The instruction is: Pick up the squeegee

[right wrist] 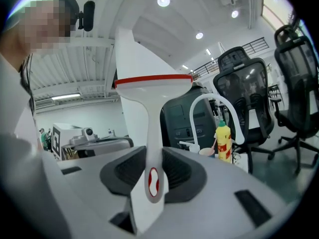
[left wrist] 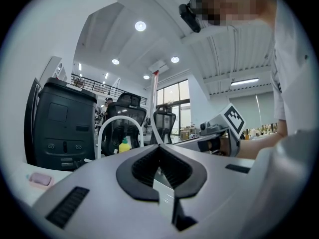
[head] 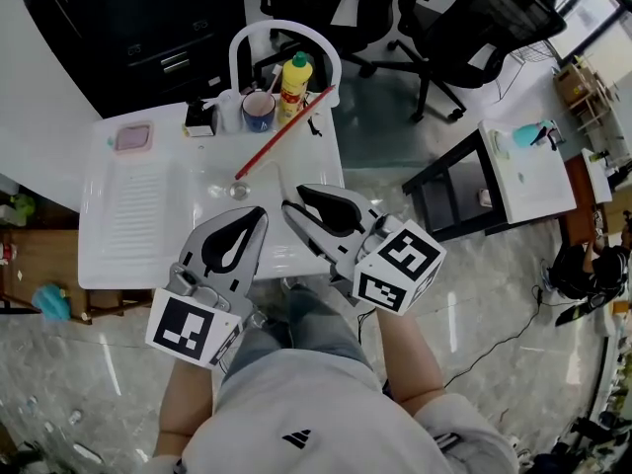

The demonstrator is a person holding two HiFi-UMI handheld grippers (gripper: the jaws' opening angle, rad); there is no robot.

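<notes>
While right gripper (right wrist: 152, 156) pinches the white plastic squeegee with red blade strip (right wrist: 149, 98) by its handle, blade at 12 o'clock above jaws, over white sink counter (head: 109, 255), left gripper (left wrist: 159, 147) fingers pressed together, empty

counter (head: 114, 263): white, ribbed drainboard at left | pink pad (head: 131, 136): rear left corner of counter | cup (head: 259, 112): rear edge, upright | yellow bottle (head: 294, 79): green cap, just beside cup | black cabinet (head: 138, 18): behind counter | office chairs (head: 474, 28): black, rear right | side table (head: 533, 191): white top, carries teal spray bottle (head: 531, 133)
</notes>
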